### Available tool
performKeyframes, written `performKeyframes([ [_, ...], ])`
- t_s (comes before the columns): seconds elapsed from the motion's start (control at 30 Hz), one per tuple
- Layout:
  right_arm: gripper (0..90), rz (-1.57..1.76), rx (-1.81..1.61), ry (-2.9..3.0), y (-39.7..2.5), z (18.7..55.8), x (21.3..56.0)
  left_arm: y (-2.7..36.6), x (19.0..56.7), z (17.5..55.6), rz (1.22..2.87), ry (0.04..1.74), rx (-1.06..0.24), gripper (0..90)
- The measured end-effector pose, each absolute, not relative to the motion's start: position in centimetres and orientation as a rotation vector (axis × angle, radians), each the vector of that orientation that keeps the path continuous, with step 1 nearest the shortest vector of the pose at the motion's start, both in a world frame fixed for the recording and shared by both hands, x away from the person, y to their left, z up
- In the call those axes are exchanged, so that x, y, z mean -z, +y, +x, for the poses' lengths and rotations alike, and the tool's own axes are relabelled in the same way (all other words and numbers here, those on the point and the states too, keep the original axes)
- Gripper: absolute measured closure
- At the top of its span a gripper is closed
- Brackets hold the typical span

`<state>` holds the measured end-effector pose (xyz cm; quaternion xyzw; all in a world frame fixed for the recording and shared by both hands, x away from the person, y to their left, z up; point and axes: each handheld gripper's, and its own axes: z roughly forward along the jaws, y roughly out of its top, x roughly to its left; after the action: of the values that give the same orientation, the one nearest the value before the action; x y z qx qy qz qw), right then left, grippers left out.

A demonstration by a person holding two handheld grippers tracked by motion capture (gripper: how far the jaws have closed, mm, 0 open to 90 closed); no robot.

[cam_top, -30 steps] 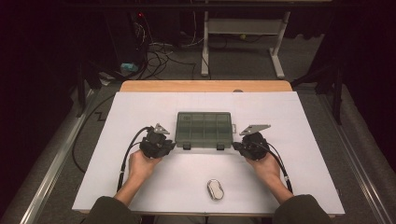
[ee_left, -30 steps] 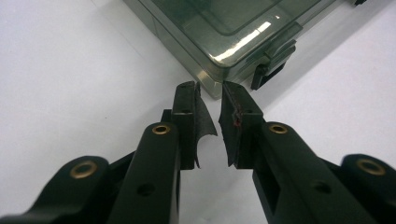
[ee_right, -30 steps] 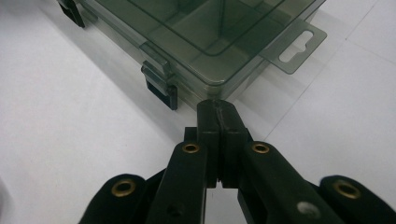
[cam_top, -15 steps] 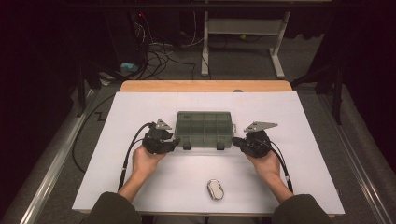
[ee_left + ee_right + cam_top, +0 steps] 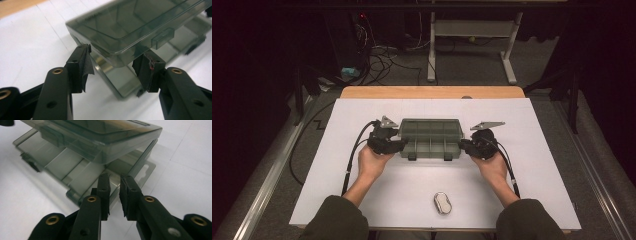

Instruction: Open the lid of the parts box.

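A smoky translucent compartment box (image 5: 430, 137) lies mid-table with its lid (image 5: 130, 22) tilted up off the base (image 5: 117, 80). My left gripper (image 5: 401, 145) is at the box's left end. In its own view the left gripper (image 5: 115, 58) is open, both jaw tips tucked under the raised lid's near corner. My right gripper (image 5: 462, 146) is at the box's right end. Seen from its own camera, the right gripper (image 5: 115, 178) has its jaws drawn close on the base's end wall, under the lid (image 5: 105, 132). The base's compartments (image 5: 67, 167) look empty.
A small silver oval object (image 5: 442, 202) lies near the front edge, between the person's forearms. The white table (image 5: 532, 125) ends in a wooden strip (image 5: 432, 92) at the back. Cables and desk legs stand on the floor beyond.
Both grippers have closed in on the box's ends. The lid, flat a second ago, now stands raised at the front.
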<state>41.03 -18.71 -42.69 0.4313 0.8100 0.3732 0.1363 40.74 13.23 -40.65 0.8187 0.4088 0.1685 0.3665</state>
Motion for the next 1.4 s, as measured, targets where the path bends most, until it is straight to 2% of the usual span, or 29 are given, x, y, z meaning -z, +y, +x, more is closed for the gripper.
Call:
performKeyframes([
  [0.5,74.8,1.411,-0.965,2.329,-17.7,44.2,42.8,13.5,39.5,43.6,2.046,1.095,-0.439,53.2],
  [1.1,74.8,1.417,-0.897,2.338,-17.2,44.7,42.6,13.1,39.2,47.0,2.049,1.136,-0.43,63.0],
  [1.4,74.7,1.42,-0.887,2.34,-17.2,44.8,42.6,13.3,40.5,48.6,2.003,1.205,-0.365,66.9],
])
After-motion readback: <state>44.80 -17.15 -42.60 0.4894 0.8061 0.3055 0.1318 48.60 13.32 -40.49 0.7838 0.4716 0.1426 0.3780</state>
